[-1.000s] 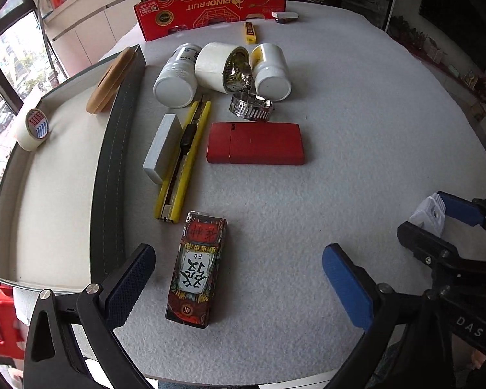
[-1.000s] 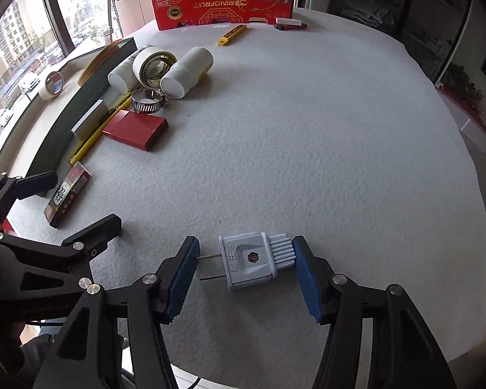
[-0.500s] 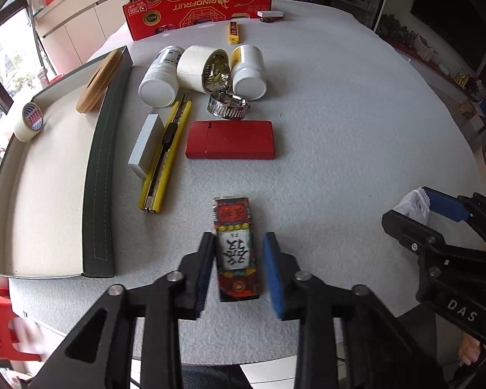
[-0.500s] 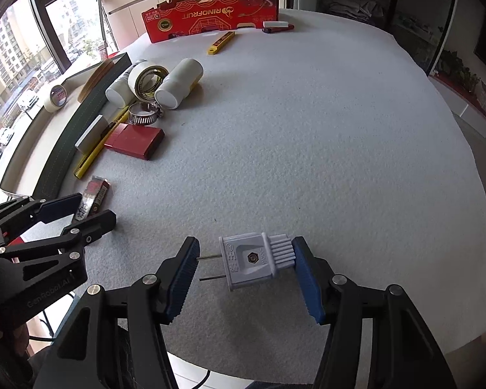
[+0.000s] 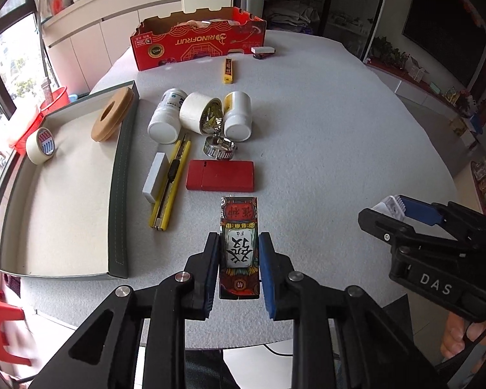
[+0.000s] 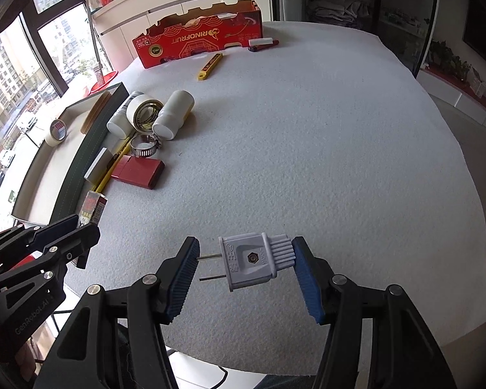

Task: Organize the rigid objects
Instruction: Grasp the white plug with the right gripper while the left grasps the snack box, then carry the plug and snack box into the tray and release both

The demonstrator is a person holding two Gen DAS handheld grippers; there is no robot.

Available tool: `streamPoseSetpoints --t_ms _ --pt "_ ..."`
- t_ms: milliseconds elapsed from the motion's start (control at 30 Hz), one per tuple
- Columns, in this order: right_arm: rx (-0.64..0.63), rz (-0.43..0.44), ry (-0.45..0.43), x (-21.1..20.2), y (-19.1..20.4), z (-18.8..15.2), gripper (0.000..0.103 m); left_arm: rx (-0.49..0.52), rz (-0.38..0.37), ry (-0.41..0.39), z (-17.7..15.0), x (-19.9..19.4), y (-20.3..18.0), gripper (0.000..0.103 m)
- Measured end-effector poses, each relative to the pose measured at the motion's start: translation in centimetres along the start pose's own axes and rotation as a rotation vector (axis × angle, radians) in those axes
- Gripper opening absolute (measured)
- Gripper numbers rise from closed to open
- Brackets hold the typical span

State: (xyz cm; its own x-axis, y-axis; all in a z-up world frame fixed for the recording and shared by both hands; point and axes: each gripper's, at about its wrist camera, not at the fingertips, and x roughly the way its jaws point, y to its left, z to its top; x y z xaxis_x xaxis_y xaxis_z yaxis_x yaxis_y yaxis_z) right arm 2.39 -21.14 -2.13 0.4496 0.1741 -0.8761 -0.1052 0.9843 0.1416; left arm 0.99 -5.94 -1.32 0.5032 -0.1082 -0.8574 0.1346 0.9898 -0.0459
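My left gripper [image 5: 239,259] is shut on a small patterned box [image 5: 239,223] with a black character on its white label. The blue pads clamp its long sides, and it hangs tilted above the white table near the front edge. Seen from the right wrist, that gripper [image 6: 71,230] and the patterned box [image 6: 92,207] sit at the lower left. My right gripper [image 6: 246,265] is shut on a white two-pin plug [image 6: 252,259], gripped end to end: prongs against the left pad, ribbed end against the right. The left wrist view has this gripper [image 5: 401,214] at the right edge.
A shallow tray [image 5: 120,194] on the left holds a tape roll [image 5: 40,146] and a tan ring [image 5: 111,118]. On the table lie white bottles [image 5: 238,116], a hose clamp [image 5: 218,147], a red flat case [image 5: 220,180], a yellow utility knife [image 5: 171,181] and a white block [image 5: 154,176]. A red carton [image 5: 197,43] stands at the back.
My left gripper went from wide open around the patterned box to shut on it, then lifted it off the table. My right gripper rose a little with the plug.
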Motion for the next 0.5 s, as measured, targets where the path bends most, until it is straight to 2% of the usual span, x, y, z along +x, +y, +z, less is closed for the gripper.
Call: streamPoseSetpoints --t_ms 267,500 --pt "-0.008 0.013 -0.009 -0.6 1.5 1.7 0.06 -0.051 0.021 -0.077 1.1 -2.4 2.5 0.026" --pt "-0.065 0.031 -0.031 -1.0 4.7 3.4 0.06 -0.103 0.064 -0.114 1.4 -3.4 6.1 0.026"
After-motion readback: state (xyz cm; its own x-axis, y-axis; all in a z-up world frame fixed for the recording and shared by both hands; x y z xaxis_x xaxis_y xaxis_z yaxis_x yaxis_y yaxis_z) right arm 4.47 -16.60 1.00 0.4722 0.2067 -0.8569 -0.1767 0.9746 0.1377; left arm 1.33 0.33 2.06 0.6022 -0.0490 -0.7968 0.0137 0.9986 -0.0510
